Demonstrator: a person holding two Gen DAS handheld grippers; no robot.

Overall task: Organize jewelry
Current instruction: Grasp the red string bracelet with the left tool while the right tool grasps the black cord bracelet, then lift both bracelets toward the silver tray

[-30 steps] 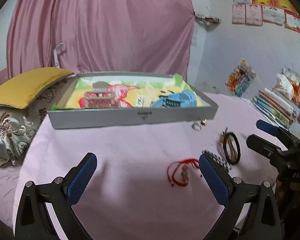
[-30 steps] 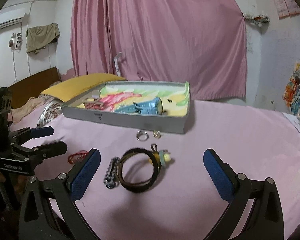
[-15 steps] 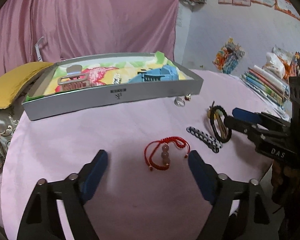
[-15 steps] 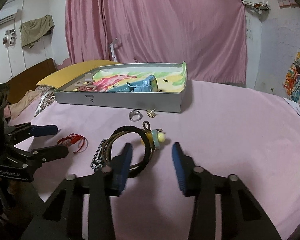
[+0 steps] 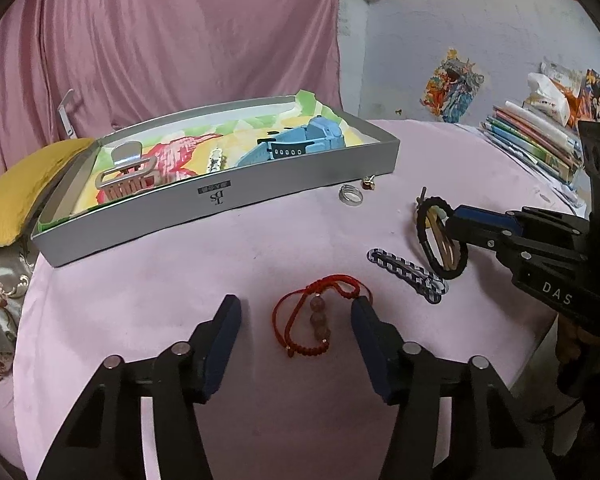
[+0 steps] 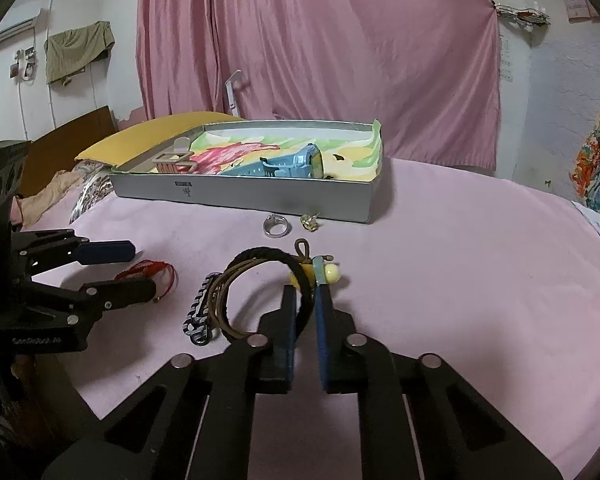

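The left gripper (image 5: 296, 322) jaws, just closing, straddle the red cord bracelet (image 5: 314, 316) without touching it.

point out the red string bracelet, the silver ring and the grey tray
red string bracelet (image 5: 319, 317), left wrist view, on its beads.
silver ring (image 6: 275, 225), right wrist view, on the band.
grey tray (image 5: 220, 204), left wrist view, on its front wall.

A matt pink cloth (image 5: 140, 300) covers the desk. The tray (image 5: 284, 184) looks like dull grey metal, lined with printed paper. The ring (image 6: 276, 225) is shiny metal; the red bracelet (image 5: 312, 312) is knotted cord with glossy beads. A satin-sheened pink curtain (image 6: 340, 60) hangs behind.
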